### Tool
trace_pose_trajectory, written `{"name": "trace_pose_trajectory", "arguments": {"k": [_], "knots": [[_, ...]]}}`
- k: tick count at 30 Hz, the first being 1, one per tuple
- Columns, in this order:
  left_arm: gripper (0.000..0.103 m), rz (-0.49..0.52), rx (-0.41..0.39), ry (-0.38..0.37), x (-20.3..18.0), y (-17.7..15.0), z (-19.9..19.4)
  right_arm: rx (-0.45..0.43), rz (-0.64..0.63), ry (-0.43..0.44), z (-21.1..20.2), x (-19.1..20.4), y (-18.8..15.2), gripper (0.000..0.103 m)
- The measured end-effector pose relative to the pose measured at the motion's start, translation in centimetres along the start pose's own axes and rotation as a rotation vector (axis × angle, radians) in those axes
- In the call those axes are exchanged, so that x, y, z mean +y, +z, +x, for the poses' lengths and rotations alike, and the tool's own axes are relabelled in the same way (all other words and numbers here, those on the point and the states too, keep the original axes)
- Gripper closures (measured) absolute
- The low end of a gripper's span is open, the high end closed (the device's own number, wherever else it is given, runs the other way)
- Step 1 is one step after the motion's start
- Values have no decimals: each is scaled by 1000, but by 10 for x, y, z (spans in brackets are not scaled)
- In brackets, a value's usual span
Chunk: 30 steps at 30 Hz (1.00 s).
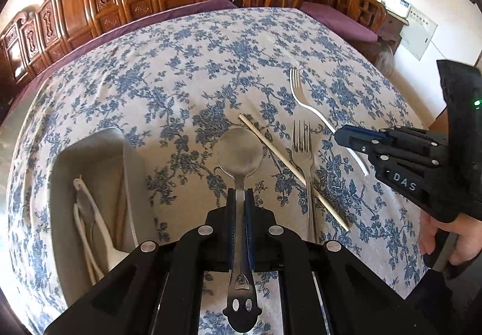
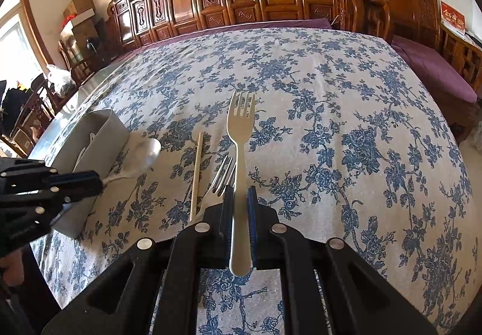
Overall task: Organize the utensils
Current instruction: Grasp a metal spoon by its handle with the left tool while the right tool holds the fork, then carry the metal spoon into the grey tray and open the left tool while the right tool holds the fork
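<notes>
Your left gripper (image 1: pixel 240 202) pinches the metal spoon (image 1: pixel 240 154), probably bound for the bin (image 1: pixel 90 148) at nine o'clock; your right gripper (image 2: pixel 240 202) clamps the white fork (image 2: pixel 240 136).

Right gripper (image 2: pixel 240 194) clamped on white fork (image 2: pixel 240 136) handle; chopstick (image 2: pixel 196 175), metal fork (image 2: pixel 219 181) on tablecloth (image 2: pixel 331 124) beside.

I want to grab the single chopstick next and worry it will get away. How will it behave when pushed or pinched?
The chopstick looks thin, straight and stiff, so it probably won't bend. It looks round, so a sideways push may roll it, though the cloth should slow it. It lies under the metal fork, so lifting it could shift that fork.
</notes>
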<state>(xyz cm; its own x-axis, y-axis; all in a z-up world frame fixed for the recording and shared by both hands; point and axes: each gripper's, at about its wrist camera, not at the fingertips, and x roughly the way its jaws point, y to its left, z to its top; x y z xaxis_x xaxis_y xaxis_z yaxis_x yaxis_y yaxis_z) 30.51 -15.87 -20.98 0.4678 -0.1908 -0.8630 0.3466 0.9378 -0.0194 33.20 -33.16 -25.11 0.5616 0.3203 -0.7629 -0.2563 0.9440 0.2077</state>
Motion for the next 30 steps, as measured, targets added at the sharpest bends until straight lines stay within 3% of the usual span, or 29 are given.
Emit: {"name": "trace_pose_trajectory", "arguments": {"k": [19,30], "knots": [[98,-48,-106,59,61,-6,-75,-44,-126,68,-17,57,2,92],[98,-122,-72,138,113,-30,-60,-46,-195,98,-20,86,-1,92]]}}
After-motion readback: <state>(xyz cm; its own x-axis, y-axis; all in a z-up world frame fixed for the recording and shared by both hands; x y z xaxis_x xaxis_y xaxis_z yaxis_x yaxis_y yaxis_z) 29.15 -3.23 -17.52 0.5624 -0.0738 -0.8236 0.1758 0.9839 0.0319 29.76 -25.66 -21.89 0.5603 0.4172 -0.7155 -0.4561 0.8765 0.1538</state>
